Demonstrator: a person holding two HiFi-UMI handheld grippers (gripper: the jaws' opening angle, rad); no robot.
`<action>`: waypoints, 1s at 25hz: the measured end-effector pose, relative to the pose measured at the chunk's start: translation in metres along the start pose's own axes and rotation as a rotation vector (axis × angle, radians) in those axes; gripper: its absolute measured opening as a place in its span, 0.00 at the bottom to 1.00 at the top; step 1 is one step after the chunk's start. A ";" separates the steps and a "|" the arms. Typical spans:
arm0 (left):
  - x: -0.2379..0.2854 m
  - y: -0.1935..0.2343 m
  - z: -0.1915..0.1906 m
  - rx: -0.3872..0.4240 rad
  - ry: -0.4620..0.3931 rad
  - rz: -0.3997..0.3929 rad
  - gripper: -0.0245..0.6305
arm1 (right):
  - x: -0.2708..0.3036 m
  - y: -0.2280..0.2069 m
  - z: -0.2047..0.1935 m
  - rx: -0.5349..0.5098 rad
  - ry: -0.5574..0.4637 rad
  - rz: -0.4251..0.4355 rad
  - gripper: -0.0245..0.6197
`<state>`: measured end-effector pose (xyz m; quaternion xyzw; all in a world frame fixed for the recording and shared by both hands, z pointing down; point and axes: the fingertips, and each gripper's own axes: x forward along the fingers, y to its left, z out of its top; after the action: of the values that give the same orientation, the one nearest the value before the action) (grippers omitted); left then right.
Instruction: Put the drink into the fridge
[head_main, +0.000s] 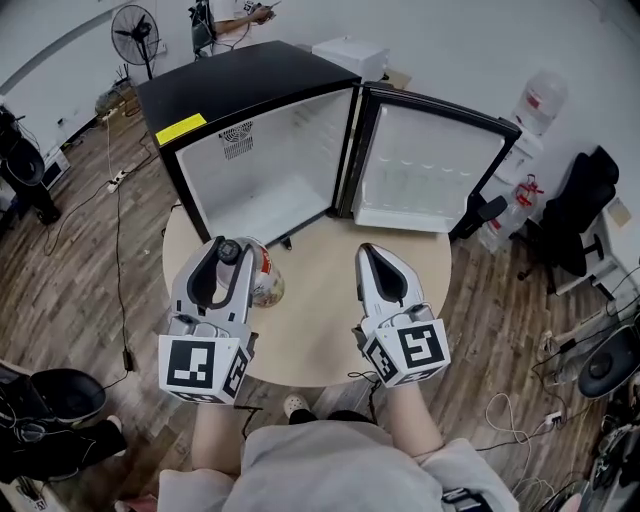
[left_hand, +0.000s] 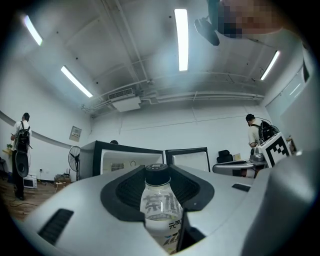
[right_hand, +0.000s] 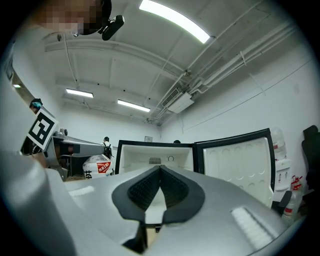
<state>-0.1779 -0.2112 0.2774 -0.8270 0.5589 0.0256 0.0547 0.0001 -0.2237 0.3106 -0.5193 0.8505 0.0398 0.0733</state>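
The drink (head_main: 263, 281), a clear bottle with a black cap and a white label, is over the left part of the round wooden table (head_main: 320, 300). My left gripper (head_main: 232, 250) is shut on it, with the bottle (left_hand: 160, 210) standing upright between its jaws in the left gripper view. The black mini fridge (head_main: 262, 150) stands open just behind, its white inside empty, with its door (head_main: 428, 170) swung out to the right. My right gripper (head_main: 372, 256) hovers over the table's right half, shut with nothing in it. From there I see the fridge (right_hand: 155, 157) ahead and the bottle (right_hand: 97, 165) at left.
A standing fan (head_main: 136, 30) and a person (head_main: 236, 10) are behind the fridge. A water jug (head_main: 541, 100) and a black chair (head_main: 585, 205) stand at right. Cables run over the wooden floor (head_main: 90, 250) at left.
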 end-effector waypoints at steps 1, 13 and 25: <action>0.004 0.002 -0.002 0.003 0.003 -0.009 0.28 | 0.003 0.000 -0.001 -0.002 0.000 -0.006 0.05; 0.049 0.020 -0.031 -0.016 0.052 -0.051 0.28 | 0.022 -0.016 -0.010 -0.021 0.025 -0.059 0.05; 0.120 0.028 -0.045 0.009 0.091 -0.038 0.28 | 0.063 -0.048 -0.010 -0.029 0.028 -0.023 0.05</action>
<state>-0.1595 -0.3374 0.3083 -0.8377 0.5449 -0.0158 0.0334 0.0137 -0.3021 0.3105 -0.5305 0.8448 0.0439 0.0541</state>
